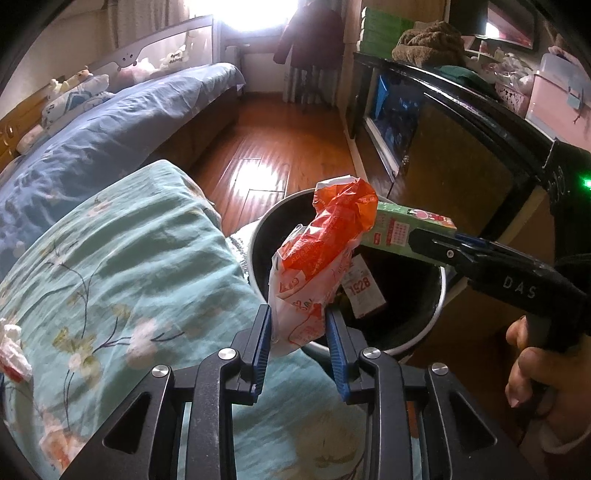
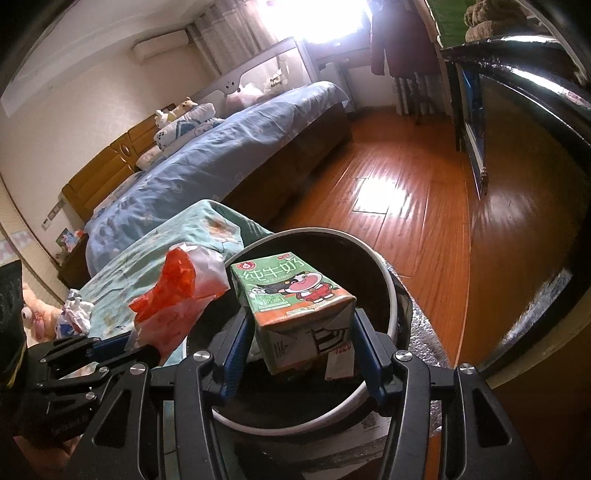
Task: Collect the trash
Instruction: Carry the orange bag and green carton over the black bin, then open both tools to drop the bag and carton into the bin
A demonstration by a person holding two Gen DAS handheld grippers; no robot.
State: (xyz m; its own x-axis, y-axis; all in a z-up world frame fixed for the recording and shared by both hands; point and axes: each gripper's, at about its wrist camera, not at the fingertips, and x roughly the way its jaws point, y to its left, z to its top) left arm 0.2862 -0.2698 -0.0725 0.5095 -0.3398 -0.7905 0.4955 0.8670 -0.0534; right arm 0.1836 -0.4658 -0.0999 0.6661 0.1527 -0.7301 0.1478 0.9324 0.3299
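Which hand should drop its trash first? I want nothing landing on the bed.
Right, probably. The right gripper holds the green milk carton squarely over the bin. The left gripper holds its orange-and-white bag at the bin's near rim, beside the floral quilt.

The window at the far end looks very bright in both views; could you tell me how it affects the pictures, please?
Left wrist view: the window is blown out white, with glare on the floor. Right wrist view: the same, the floor shining; straight edges bow under fisheye distortion.

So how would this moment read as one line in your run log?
left gripper: holds plastic bag | right gripper: holds milk carton | both over bin
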